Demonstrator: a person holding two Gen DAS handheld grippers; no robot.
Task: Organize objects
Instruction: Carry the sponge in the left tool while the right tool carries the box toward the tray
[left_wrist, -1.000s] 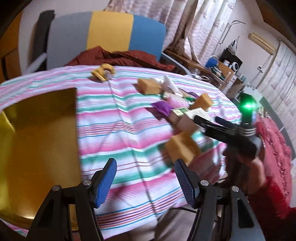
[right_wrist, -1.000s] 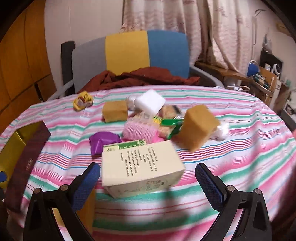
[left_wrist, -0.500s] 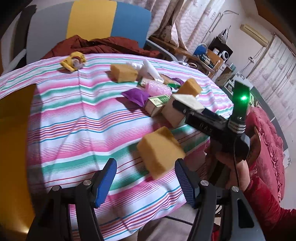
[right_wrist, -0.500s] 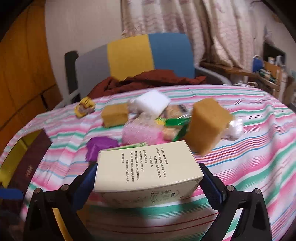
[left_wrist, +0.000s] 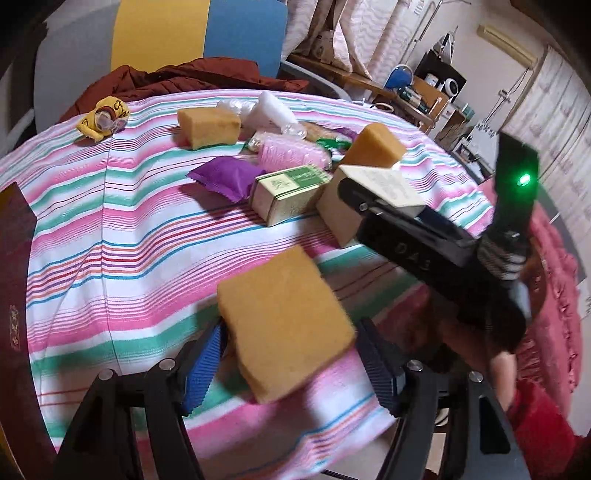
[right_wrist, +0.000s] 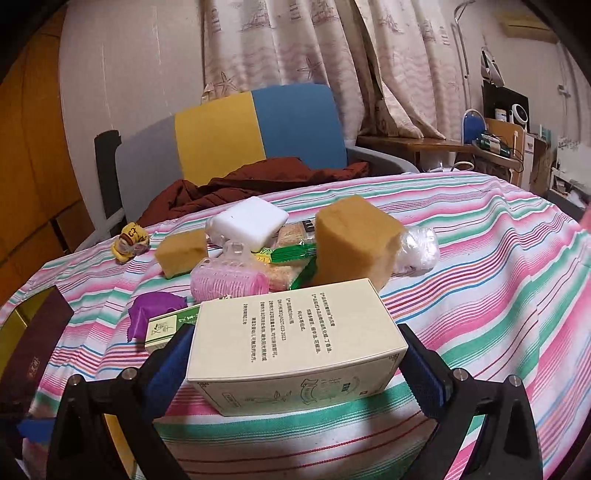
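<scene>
Left gripper (left_wrist: 291, 365): jaws are opening and stand wide to straddle the near sponge (left_wrist: 284, 328), which sits between the blue pads; the pads flank its sides and do not appear to press on it.
Near sponge: lies on the striped cloth at the near edge of the desk (left_wrist: 110, 221), apart from the main pile, so it is the easiest item to take alone.
Right gripper (right_wrist: 295, 365): both pads lie against the short ends of the cream box (right_wrist: 295, 343), closed on it; the box looks tipped, near edge raised off the cloth.
Cream box: in front of the pile, beside the green box (left_wrist: 288, 194); gripped endwise, probably because that span fits the jaws.
Pile: purple packet (left_wrist: 225, 177), pink roller (right_wrist: 229, 282), white block (right_wrist: 247, 223) and two more sponges stay clustered mid-desk.
Change, left view: the near sponge was ahead of the pads and is now between them; the gripper has come closer and lower.
Change, right view: the cream box lay clear of wide-open pads; they have since closed in on its ends.
</scene>
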